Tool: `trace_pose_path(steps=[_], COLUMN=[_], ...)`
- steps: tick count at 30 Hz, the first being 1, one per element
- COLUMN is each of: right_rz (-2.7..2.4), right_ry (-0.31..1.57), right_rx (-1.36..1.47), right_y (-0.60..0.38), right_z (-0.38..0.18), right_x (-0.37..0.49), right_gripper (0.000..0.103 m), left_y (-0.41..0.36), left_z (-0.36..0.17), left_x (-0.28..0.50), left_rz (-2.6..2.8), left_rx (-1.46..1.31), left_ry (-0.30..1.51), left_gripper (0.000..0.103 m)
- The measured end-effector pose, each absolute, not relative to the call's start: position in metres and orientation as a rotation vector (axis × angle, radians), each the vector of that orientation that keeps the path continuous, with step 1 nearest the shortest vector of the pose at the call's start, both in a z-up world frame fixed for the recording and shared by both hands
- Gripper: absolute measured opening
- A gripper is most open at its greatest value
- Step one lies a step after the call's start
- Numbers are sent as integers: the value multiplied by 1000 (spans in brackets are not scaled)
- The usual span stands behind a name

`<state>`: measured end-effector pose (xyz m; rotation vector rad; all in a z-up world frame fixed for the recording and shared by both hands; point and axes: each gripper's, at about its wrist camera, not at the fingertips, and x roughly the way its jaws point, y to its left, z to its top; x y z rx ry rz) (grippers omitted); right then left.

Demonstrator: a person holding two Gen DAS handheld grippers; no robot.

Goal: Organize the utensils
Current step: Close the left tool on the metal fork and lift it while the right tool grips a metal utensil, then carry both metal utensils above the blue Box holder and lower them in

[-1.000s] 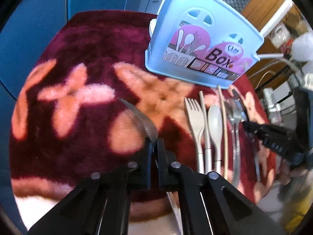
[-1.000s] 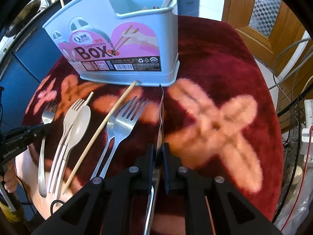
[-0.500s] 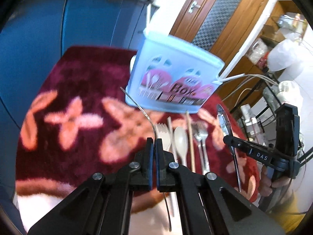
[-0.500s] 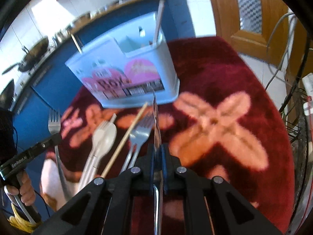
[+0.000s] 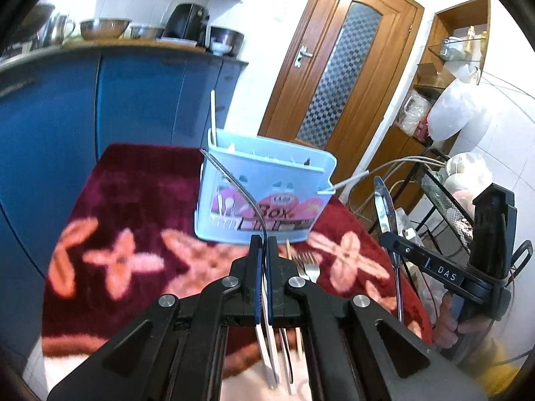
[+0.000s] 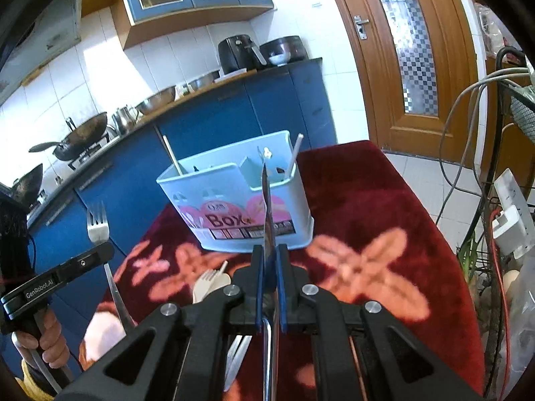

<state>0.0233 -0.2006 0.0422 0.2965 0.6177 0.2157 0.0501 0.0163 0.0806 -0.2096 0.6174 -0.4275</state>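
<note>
So, through the left wrist camera, a metal fork (image 5: 234, 180) is seen clamped in the left tongs (image 5: 263, 250), its long axis pointing up and ahead at the pale blue utensil box (image 5: 264, 197) standing on the bench (image 5: 133, 180). Over in the right wrist view, a knife (image 6: 266, 197) is gripped edge-on by the right tongs (image 6: 269, 260), aimed straight at the same box, probably the nearer approach.
</note>
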Motion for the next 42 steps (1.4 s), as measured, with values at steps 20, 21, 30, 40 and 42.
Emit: trace_pose_path(steps=[20,21,30,40,42], right_rz=[248,249,251,253,257], right_ry=[496,492,476,423,406], right_rx=[374,375,376,388,387], right_y=[-203,-203,-203,-200,-198], right_z=[64,65,64,79,85], right_x=[55,56,68,98,105], right_gripper=[8,8,8,8,8], left_y=[1,-1,-10,-21,-20], left_z=[161,166,186,169,171], left_x=[107,112,155,192,196], left_rz=[-317,-306,-218,-170,-172], left_rx=[-107,-98,-44,-21,-32], left_ry=[348,331,239,223,217], left_gripper=[0,0,0,0,0])
